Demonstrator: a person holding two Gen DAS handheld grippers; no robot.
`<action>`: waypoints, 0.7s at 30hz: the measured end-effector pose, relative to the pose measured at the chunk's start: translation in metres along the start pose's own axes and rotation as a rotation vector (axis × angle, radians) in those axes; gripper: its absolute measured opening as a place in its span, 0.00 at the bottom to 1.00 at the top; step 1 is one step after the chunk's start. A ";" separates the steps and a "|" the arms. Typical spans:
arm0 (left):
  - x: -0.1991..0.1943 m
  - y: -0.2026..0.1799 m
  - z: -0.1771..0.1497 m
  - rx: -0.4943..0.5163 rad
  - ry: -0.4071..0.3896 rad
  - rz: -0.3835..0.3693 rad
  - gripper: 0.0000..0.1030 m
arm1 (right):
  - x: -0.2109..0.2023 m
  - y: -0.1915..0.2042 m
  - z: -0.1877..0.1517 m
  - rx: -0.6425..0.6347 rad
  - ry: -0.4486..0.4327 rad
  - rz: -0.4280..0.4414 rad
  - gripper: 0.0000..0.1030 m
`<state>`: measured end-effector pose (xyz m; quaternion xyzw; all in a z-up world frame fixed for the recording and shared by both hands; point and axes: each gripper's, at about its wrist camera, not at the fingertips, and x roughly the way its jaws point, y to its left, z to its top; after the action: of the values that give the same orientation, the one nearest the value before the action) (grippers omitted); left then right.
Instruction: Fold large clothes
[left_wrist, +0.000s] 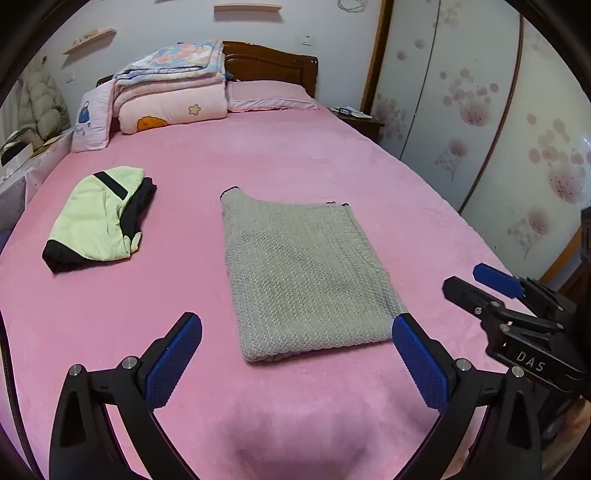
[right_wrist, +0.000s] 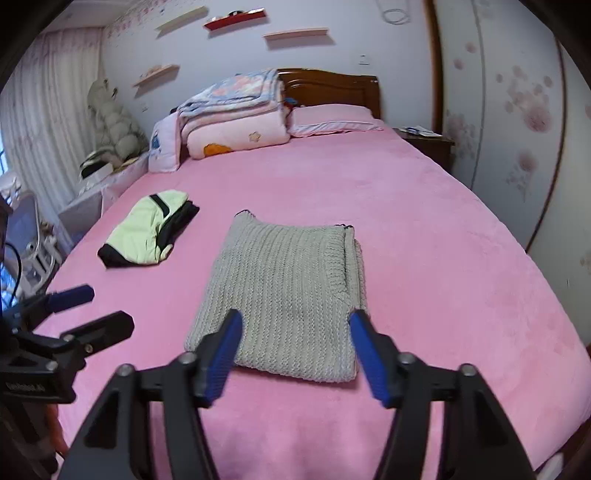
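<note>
Your left tool (left_wrist: 297, 338) and right tool (right_wrist: 295, 334) hung spread apart and empty. The folded sweater (left_wrist: 301, 275) lay mid-bed (left_wrist: 295, 155), jacket (left_wrist: 98, 218) at ten o'clock. Snagging its loose knit could have undone the fold.

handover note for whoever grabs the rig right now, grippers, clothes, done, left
Left gripper: open, empty, above the bed's near edge.
Right gripper: open, empty, over the near end of the grey knit sweater.
Sweater lies folded in a rectangle mid-bed; the green and black jacket lies folded to its left.
Done: both look folded.
Left: probably just tidying or stacking.
</note>
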<state>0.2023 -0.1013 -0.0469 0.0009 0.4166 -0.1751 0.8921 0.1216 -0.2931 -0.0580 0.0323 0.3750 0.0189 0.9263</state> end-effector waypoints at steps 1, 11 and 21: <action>0.001 0.000 0.004 0.007 0.010 -0.007 1.00 | 0.001 0.000 0.003 -0.010 0.005 -0.004 0.63; 0.033 0.028 0.062 -0.011 -0.015 0.048 1.00 | 0.037 -0.016 0.067 -0.106 0.022 0.014 0.64; 0.170 0.072 0.066 -0.107 0.161 0.005 0.99 | 0.176 -0.066 0.054 0.000 0.230 0.075 0.64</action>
<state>0.3740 -0.0968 -0.1407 -0.0320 0.4955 -0.1497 0.8550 0.2862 -0.3505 -0.1459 0.0441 0.4774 0.0569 0.8757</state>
